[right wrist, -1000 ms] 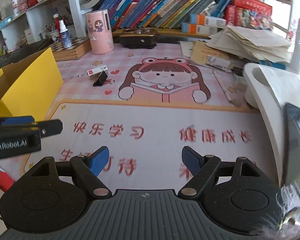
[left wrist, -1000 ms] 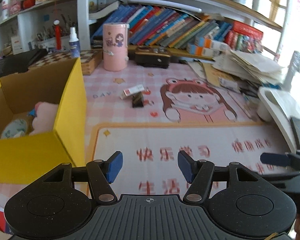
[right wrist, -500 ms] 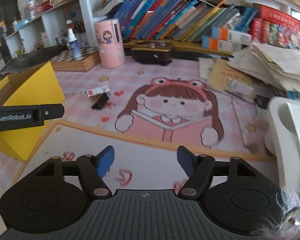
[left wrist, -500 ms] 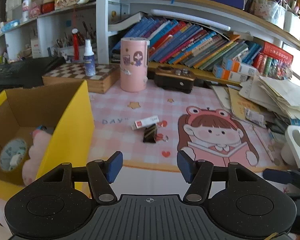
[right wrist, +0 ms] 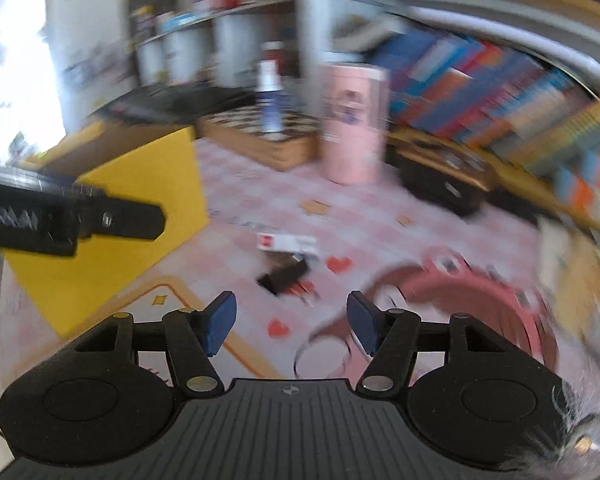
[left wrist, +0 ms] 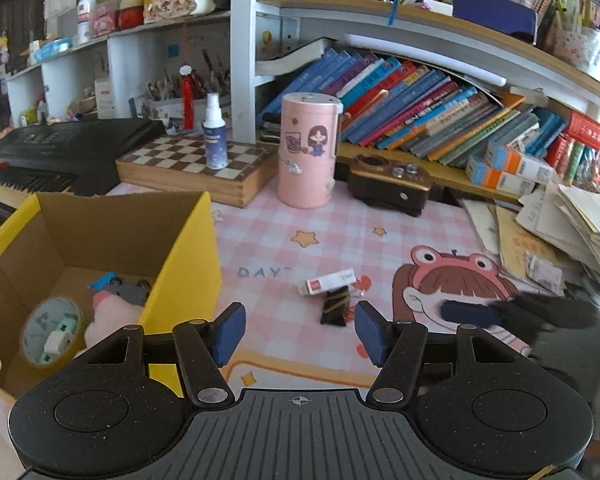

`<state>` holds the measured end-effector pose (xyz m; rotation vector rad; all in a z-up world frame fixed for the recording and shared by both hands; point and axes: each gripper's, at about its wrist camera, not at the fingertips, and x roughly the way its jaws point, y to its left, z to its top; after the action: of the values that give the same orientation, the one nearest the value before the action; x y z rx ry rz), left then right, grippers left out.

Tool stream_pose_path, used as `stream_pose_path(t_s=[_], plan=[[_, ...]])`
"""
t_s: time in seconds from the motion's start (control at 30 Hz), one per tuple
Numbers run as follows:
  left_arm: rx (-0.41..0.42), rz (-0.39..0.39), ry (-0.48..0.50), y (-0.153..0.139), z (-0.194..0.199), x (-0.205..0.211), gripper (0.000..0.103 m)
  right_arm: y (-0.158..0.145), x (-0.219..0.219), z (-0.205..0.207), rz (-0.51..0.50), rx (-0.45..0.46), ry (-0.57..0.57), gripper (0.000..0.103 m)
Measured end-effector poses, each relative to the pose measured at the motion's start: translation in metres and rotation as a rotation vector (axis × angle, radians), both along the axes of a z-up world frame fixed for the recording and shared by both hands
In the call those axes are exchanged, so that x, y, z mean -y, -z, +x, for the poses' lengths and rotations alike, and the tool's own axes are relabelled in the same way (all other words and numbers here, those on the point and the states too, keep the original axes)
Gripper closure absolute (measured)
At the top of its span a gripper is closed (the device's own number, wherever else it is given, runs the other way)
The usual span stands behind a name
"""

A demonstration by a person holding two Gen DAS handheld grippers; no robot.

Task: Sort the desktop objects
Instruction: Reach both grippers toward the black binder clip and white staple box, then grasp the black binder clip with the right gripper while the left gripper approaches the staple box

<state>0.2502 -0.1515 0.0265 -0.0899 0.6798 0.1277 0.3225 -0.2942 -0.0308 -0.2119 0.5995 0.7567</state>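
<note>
Black binder clip (left wrist: 334,307) tipped over, beside red-and-white box (left wrist: 327,282)

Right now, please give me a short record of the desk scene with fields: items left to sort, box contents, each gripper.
items left on mat: small red and white box; black binder clip, just in front of it
yellow box: open, holds tape roll, pink soft item
left gripper: open, empty
right gripper: empty, jaws just closing somewhat
</note>
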Motion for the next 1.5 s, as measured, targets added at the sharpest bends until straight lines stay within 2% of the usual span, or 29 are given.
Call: stream_pose_path(t_s=[0.13,0.37,0.53,0.67,0.77,0.87,1.07,1.13,1.33,1.5], plan=[[0.001,0.005,-0.011,-0.003,0.003,-0.001,0.042,0.014,-0.020,0.027,-0.055,0.016,-0.137,0.044],[-0.009,0.008,-0.028,-0.004,0.002,-0.005,0.042,0.035,-0.041,0.072,-0.118,-0.034,-0.239,0.044],[-0.019,0.012,-0.044,-0.003,0.002,-0.009,0.042,0.043,-0.049,0.086,-0.112,-0.059,-0.279,0.046],[-0.020,0.013,-0.044,-0.003,0.003,-0.009,0.042,0.045,-0.054,0.086,-0.102,-0.070,-0.302,0.058],[-0.018,0.008,-0.036,-0.003,0.006,-0.007,0.042,0.043,-0.052,0.080,-0.120,-0.076,-0.292,0.059],[-0.013,-0.001,-0.022,-0.002,0.011,-0.004,0.042,0.035,-0.041,0.066,-0.117,-0.072,-0.232,0.059],[-0.033,-0.049,-0.013,0.012,0.030,0.005,0.042,0.014,-0.001,0.032,-0.116,-0.072,0.075,0.059],[-0.045,-0.072,-0.024,0.019,0.039,0.008,0.042,0.010,0.012,0.018,-0.132,-0.079,0.141,0.059],[-0.060,-0.038,-0.082,0.049,0.066,0.020,0.043,0.001,0.044,-0.025,-0.141,-0.050,0.215,0.059],[-0.072,0.023,-0.160,0.074,0.097,0.027,0.043,0.000,0.059,-0.043,-0.096,-0.075,0.230,0.059]])
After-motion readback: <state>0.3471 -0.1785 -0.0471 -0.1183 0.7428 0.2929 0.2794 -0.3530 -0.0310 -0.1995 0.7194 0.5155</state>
